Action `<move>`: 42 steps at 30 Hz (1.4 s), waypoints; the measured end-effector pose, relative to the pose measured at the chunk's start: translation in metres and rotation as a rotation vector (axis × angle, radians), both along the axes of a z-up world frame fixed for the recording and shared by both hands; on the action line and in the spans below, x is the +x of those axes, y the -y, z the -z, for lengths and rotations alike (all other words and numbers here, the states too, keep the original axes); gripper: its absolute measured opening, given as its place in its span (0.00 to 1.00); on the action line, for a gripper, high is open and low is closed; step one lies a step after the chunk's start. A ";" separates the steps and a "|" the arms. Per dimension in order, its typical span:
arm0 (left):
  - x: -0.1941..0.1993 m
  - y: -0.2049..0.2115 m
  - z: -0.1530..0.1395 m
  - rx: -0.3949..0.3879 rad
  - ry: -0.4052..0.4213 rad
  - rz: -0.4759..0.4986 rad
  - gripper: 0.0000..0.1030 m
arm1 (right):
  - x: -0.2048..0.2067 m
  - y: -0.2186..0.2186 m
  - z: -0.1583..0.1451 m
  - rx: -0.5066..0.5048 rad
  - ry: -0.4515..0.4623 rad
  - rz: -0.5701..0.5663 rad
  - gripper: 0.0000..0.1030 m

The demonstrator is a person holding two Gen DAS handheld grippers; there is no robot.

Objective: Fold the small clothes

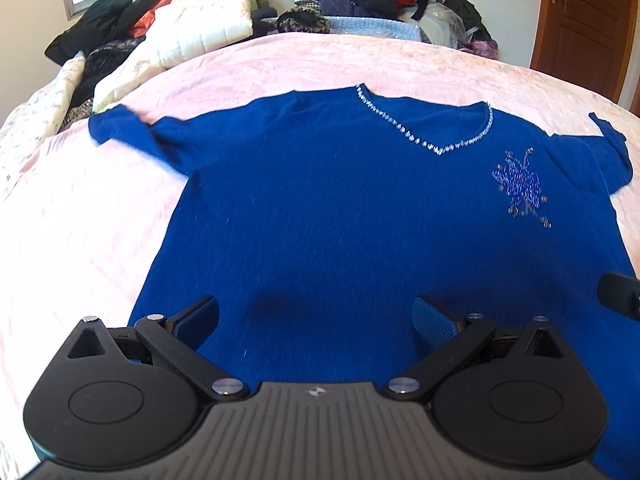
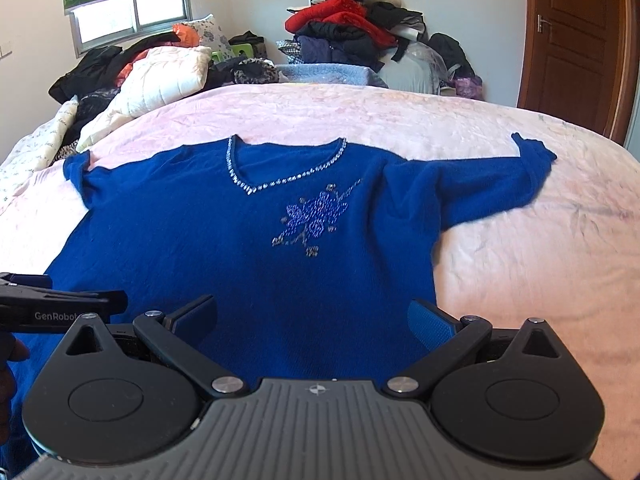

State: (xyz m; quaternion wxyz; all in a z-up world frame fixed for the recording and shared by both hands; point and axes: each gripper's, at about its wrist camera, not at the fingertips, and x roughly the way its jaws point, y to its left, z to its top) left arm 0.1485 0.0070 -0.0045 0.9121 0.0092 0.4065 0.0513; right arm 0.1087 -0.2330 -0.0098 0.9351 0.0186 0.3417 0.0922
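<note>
A royal-blue short-sleeved sweater (image 1: pixel 320 208) (image 2: pixel 224 248) lies spread flat, front up, on the pink bedspread (image 1: pixel 80 240) (image 2: pixel 540 260). It has a beaded V-neck (image 1: pixel 440 148) (image 2: pixel 256 190) and a beaded flower on the chest (image 1: pixel 520 188) (image 2: pixel 316 216). Both sleeves stretch outward. My left gripper (image 1: pixel 316 320) hovers open over the lower hem area, nothing between its fingers. My right gripper (image 2: pixel 314 320) is open too, over the hem near the sweater's right side edge. The left gripper (image 2: pixel 60 308) shows at the left edge of the right wrist view.
A heap of clothes (image 2: pixel 352 28) and a white quilted jacket (image 1: pixel 192 36) (image 2: pixel 160 80) lie beyond the bed's far edge. A wooden door (image 2: pixel 576 40) stands at the right, a window (image 2: pixel 128 16) at the back left. Part of a hand (image 2: pixel 12 356) shows at the left.
</note>
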 end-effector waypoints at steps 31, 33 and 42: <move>0.094 0.021 0.019 -0.046 -0.055 0.031 1.00 | 0.256 0.260 0.007 0.306 -0.082 0.370 0.80; 0.098 0.024 0.018 -0.050 -0.052 0.032 1.00 | 0.285 0.266 0.015 0.296 -0.115 0.391 0.76; 0.119 0.030 0.015 -0.085 -0.062 0.037 1.00 | 0.372 0.250 0.039 -0.026 -0.215 0.339 0.51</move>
